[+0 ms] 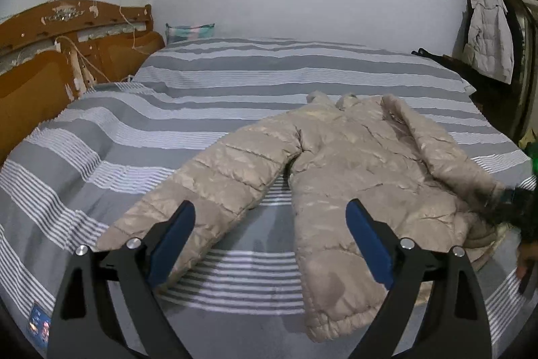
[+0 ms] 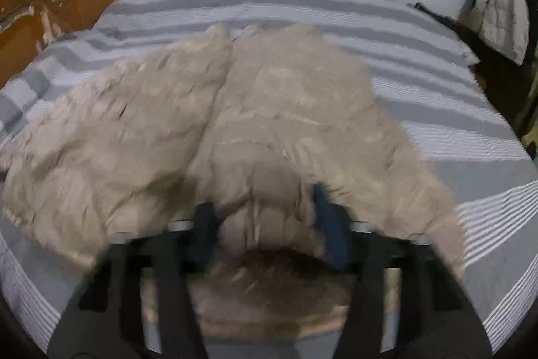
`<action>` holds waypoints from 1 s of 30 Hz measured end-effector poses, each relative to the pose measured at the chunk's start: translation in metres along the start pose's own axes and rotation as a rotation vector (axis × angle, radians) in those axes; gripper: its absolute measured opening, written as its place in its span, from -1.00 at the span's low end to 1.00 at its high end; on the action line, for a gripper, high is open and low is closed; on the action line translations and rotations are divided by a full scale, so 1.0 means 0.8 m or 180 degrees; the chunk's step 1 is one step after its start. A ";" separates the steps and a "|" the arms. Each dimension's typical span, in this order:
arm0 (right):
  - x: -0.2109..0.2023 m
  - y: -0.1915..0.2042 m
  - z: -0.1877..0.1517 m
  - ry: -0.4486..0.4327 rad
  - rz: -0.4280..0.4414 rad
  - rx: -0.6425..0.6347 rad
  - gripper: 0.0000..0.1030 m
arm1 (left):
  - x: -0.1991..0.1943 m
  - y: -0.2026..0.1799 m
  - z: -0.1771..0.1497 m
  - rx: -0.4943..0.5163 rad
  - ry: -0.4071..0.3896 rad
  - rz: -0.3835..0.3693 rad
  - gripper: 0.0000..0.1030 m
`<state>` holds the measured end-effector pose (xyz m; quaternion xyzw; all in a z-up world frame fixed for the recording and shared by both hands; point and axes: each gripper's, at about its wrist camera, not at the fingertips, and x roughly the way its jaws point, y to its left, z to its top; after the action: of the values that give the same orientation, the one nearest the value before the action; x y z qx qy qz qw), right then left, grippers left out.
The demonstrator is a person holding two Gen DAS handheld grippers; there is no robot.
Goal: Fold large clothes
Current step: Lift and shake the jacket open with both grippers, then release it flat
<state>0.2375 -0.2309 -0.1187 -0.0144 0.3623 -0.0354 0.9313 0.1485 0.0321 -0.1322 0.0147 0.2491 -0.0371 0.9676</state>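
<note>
A beige puffer jacket (image 1: 353,164) lies spread on the grey-and-white striped bed (image 1: 235,79), one sleeve (image 1: 215,180) stretched toward the near left. My left gripper (image 1: 270,217) is open and empty, hovering just above the bed between that sleeve and the jacket's body. In the right wrist view, which is blurred, my right gripper (image 2: 265,211) has its blue pads around a bunched fold of the jacket (image 2: 235,110) near its dark fur-trimmed edge (image 2: 279,268). The right gripper also shows at the right edge of the left wrist view (image 1: 517,201).
A wooden headboard (image 1: 67,32) stands at the left. A small pillow (image 1: 190,31) rests against the far wall. A pale jacket (image 1: 491,32) hangs on a dark rack at the right. The bed's far half holds only the striped cover.
</note>
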 end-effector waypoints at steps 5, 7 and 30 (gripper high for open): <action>-0.014 -0.149 0.076 -0.0284 -0.0652 0.0256 -0.54 | 0.020 0.007 0.019 -0.0005 -0.0053 0.0063 0.77; -0.006 -0.239 0.098 -0.0299 -0.1277 0.0400 -0.51 | 0.026 0.011 0.033 0.0008 -0.0118 0.0111 0.77; -0.001 -0.157 -0.075 0.0502 0.0045 0.0735 -0.55 | 0.094 -0.066 -0.068 0.0187 0.0626 -0.0257 -0.30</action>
<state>0.1888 -0.3562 -0.1557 0.0983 0.4281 -0.0712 0.8956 0.1840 -0.0227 -0.2171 0.0365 0.3421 -0.0817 0.9354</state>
